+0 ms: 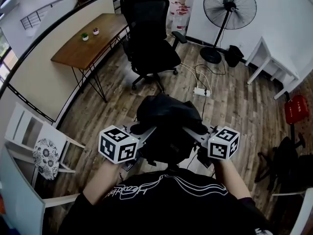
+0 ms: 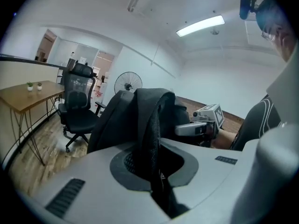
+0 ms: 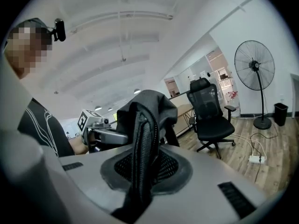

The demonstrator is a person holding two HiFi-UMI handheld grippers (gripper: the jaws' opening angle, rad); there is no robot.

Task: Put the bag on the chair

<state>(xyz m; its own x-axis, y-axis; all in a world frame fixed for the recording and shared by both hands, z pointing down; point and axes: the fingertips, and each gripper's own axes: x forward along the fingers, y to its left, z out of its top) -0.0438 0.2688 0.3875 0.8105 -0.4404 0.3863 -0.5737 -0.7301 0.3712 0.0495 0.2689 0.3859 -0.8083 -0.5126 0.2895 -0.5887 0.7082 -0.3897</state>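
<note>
A black bag point(image 1: 165, 117) hangs in the air in front of me, held from both sides. My left gripper point(image 1: 149, 130) is shut on a black mesh strap of the bag point(image 2: 150, 155). From the other side, my right gripper point(image 1: 190, 131) is shut on another mesh strap point(image 3: 140, 167). In the left gripper view the bag point(image 2: 135, 115) fills the middle, with the right gripper point(image 2: 183, 129) behind it. The left gripper point(image 3: 122, 139) shows beside the bag in the right gripper view. The black office chair point(image 1: 149, 38) stands ahead across the wooden floor, its seat bare point(image 2: 77, 118) point(image 3: 215, 127).
A wooden desk point(image 1: 88, 43) stands left of the chair by a railing. A pedestal fan point(image 1: 229, 6) and a white table point(image 1: 274, 62) are at the right. A power strip point(image 1: 201, 91) with cables lies on the floor between me and the chair. A white chair point(image 1: 29, 141) is at my left.
</note>
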